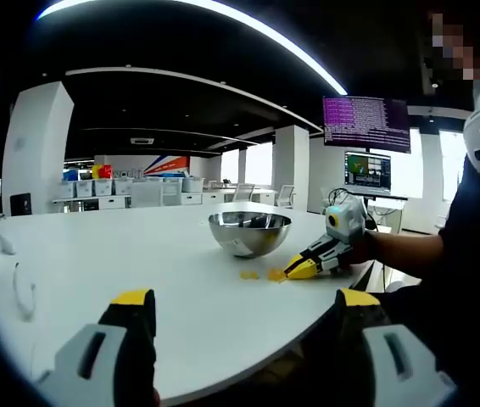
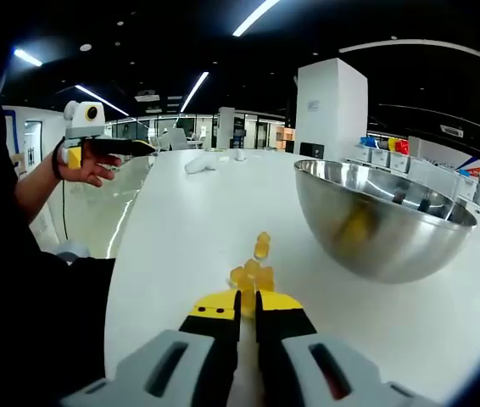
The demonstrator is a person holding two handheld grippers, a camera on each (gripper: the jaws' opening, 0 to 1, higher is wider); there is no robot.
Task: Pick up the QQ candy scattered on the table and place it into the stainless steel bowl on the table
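Several orange-yellow QQ candies (image 2: 253, 275) lie in a small cluster on the white table (image 2: 172, 229), with one more candy (image 2: 262, 246) a little farther out. My right gripper (image 2: 249, 305) rests low on the table at the near end of the cluster, its jaws nearly together with an orange candy pinched between the tips. The stainless steel bowl (image 2: 376, 222) stands just right of the candies. In the left gripper view, the bowl (image 1: 248, 231) sits mid-table, candies (image 1: 249, 274) lie in front of it, and the right gripper (image 1: 293, 272) touches them. My left gripper (image 1: 244, 301) hovers open, holding nothing.
A person's arm and dark torso (image 1: 469, 254) are at the table's right edge. Small white objects (image 1: 7, 246) lie at the far left of the table. Monitors (image 1: 367, 125) hang behind. The left gripper (image 2: 138, 147) is held in a hand beyond the table's left edge.
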